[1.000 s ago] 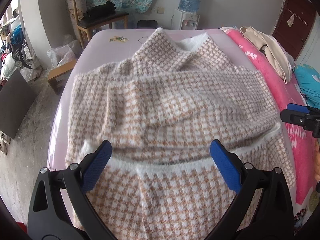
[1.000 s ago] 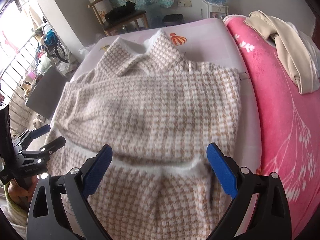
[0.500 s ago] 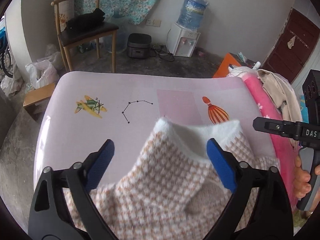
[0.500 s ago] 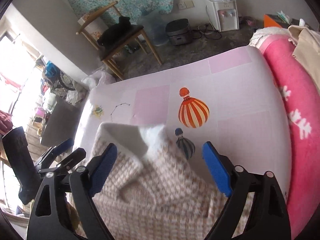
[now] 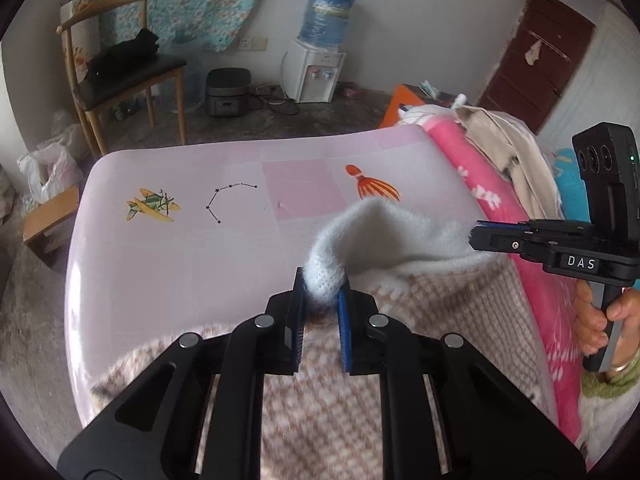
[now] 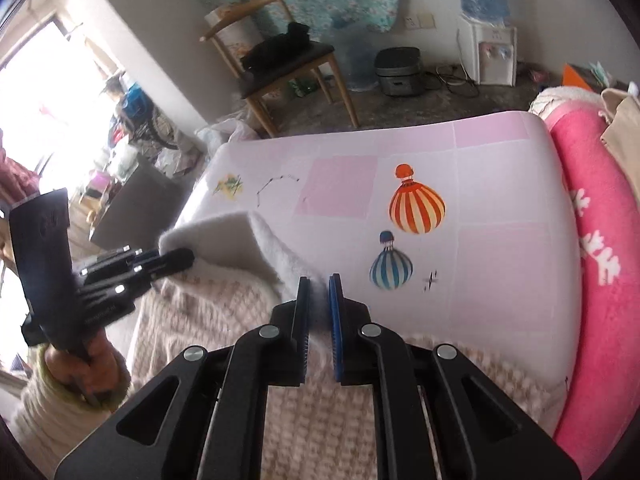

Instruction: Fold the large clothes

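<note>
Pinching the sweater's white edge [image 5: 324,280], both tongs [image 6: 319,288] just closed on it.

The left gripper [image 5: 321,286] pointed steeply downward, its jaws having just closed, and its blue pads [image 5: 343,312] pinched a fold of white fleece between them. The right gripper [image 6: 318,292] pointed down at much the same slant; its jaws had likewise just closed, nearly meeting on a thin edge of cloth. Each gripper showed in the other's view, held out level by a hand [image 5: 600,322] wrapped around its handle. The left hand [image 6: 82,368] wore a pale knit cuff with a green edge.
</note>
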Available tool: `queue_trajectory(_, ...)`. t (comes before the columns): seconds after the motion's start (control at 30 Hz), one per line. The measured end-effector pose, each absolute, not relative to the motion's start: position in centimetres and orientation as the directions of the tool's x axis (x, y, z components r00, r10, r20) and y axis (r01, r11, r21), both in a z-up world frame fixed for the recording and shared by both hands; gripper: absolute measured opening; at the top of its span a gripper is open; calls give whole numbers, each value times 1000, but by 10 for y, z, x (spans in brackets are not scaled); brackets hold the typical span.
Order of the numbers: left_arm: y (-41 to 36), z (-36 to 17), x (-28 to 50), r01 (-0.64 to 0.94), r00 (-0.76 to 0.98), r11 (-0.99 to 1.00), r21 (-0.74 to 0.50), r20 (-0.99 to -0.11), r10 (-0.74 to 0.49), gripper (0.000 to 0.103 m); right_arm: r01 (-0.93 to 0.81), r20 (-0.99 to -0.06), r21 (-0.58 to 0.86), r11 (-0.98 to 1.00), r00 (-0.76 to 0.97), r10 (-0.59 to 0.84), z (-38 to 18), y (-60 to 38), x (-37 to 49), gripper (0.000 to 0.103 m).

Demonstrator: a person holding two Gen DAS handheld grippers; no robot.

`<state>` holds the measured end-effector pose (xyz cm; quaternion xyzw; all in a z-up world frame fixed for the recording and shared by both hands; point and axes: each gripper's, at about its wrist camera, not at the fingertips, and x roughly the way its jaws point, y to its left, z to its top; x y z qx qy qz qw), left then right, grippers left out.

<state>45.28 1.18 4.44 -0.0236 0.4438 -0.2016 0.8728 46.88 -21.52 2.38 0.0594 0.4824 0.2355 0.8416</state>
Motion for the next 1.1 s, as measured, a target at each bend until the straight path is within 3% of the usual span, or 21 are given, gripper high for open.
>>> queue_trajectory(0.17, 11, 21, 381, 387, 462, 899, -205, -800, -382, 14, -461, -854, 223, 859, 333, 400, -2, -215, 395, 13)
queue_trajectory(0.33, 12, -10, 359, 372, 431, 909, -189, -832, -350, 14, -489, -718, 309, 816, 442, 537, 55, -229, 382, 18)
queue_trajectory(0.4, 11, -12, 358, 370, 444, 913, -174, -830, -338, 14, -453, -706, 369, 812, 431, 562, 57, -221, 405, 19)
queue_trajectory(0.5, 12, -9, 355, 358, 462, 920, -162, -825, -325, 15, -406, -754, 438, 802, 319, 574, 21, -193, 437, 19)
queue_trajectory(0.63, 24, 0, 340, 350, 460, 919, -184, -821, -340, 18, -389, -860, 387, 836, 177, 480, -46, -161, 441, 19)
queue_trajectory(0.73, 41, 12, 329, 344, 464, 911, -225, -803, -374, 18, -391, -835, 416, 821, 192, 515, -57, -173, 426, 19)
queue_trajectory(0.97, 15, 27, 378, 351, 497, 896, -271, -757, -424, 22, -405, -848, 366, 838, 226, 480, -60, -169, 403, 19)
queue_trajectory(1.1, -22, -16, 415, 347, 414, 911, -222, -836, -361, 22, -424, -853, 337, 840, 239, 463, -58, -167, 391, 19)
